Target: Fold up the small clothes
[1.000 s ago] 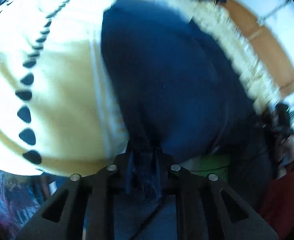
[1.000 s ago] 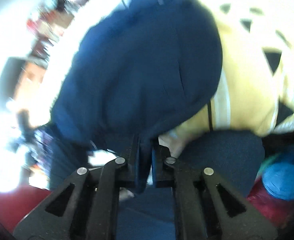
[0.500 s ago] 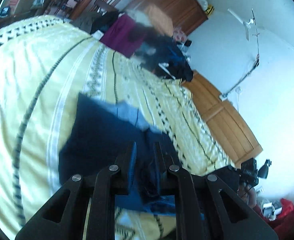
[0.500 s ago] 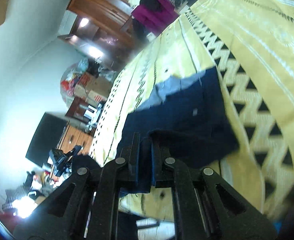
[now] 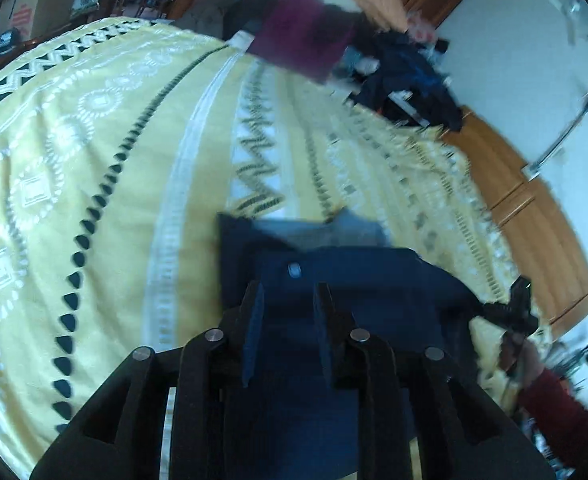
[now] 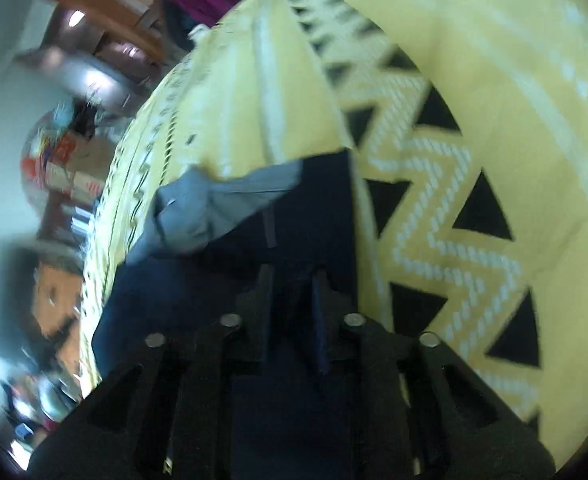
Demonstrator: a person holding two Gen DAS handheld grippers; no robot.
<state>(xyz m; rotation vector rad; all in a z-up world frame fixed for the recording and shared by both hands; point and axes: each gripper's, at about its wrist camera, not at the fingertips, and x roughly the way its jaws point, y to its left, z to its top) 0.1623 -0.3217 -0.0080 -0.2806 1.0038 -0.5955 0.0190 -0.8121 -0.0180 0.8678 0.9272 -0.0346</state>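
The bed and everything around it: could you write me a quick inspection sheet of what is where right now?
Surface: yellow patterned bedspread, black triangles and white zigzags.
Job's things: navy garment lies on the bedspread, grey lining showing at its far end.
Clutter: maroon cloth and dark clothes pile at the far edge.
Grippers: left gripper and right gripper both open over the garment, nothing between the fingers.
Cables: nothing seen.
Surroundings: wooden cabinets, cardboard box, white wall.
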